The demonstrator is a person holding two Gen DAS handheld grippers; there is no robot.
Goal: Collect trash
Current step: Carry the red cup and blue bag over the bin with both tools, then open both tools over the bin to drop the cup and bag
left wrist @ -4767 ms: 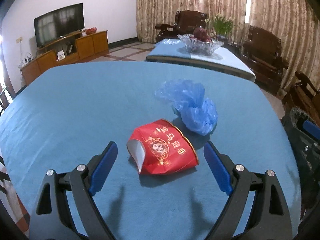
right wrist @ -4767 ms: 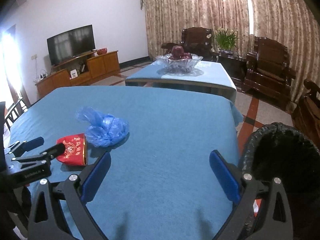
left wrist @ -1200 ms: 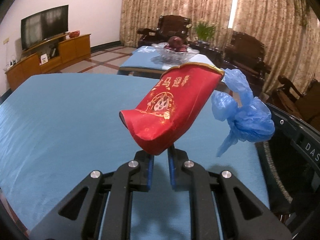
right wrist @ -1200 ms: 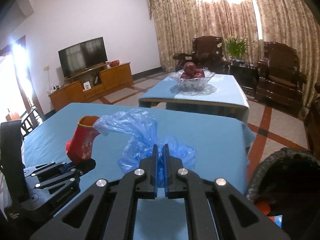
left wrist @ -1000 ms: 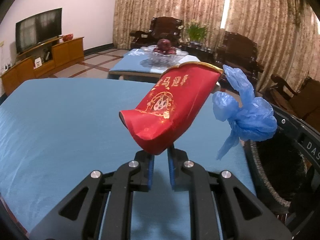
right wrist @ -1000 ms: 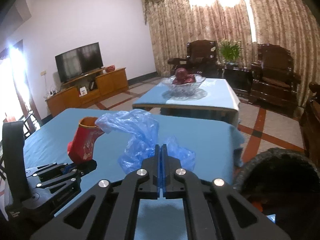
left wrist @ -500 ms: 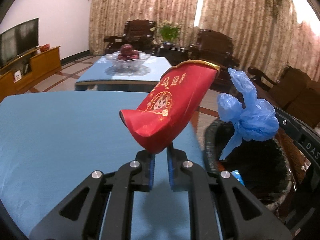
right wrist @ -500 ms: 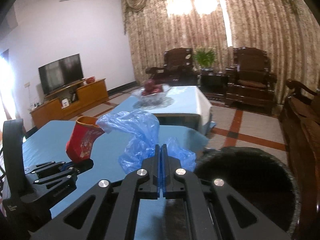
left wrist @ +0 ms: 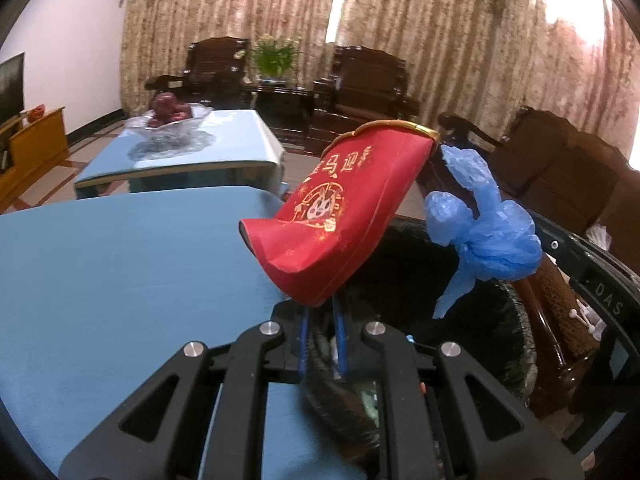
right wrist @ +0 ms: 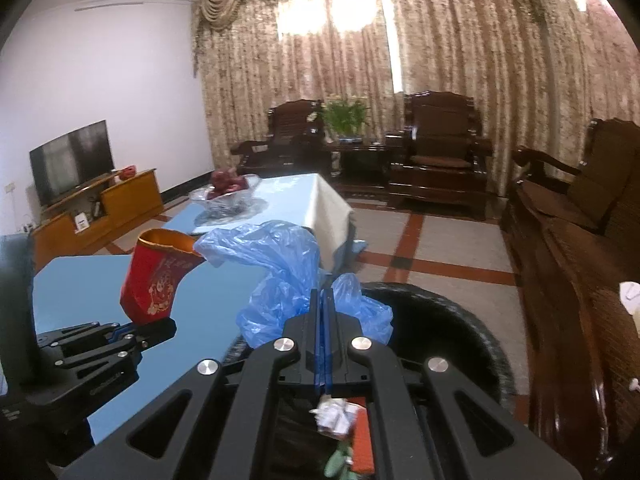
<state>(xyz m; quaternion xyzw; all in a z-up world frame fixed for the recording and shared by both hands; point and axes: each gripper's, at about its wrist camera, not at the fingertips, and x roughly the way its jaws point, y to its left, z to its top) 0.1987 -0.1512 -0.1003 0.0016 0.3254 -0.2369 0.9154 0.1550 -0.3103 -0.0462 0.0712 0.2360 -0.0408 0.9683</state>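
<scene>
My left gripper [left wrist: 320, 312] is shut on the lower end of a red paper bag [left wrist: 340, 220] with gold print, held up in the air at the right edge of the blue table [left wrist: 120, 272]. The black-lined trash bin [left wrist: 480, 320] stands on the floor just beyond and below it. My right gripper [right wrist: 323, 300] is shut on a crumpled blue plastic bag [right wrist: 280, 272], which hangs over the bin [right wrist: 440, 328]. The blue bag [left wrist: 484, 236] shows at the right of the left wrist view, and the red bag [right wrist: 156, 280] with the left gripper [right wrist: 160, 325] at the left of the right wrist view.
Scraps of white paper and red trash [right wrist: 340, 420] lie inside the bin. A low table [right wrist: 288, 200] with a glass fruit bowl [right wrist: 228, 192] stands further back. Dark wooden armchairs [right wrist: 440, 148] line the curtained wall, and a wooden bench [right wrist: 580, 260] runs along the right, close to the bin.
Both grippers have swung right with their loads, from over the blue table to its right edge. The bin has come from the right side into the middle of both views.
</scene>
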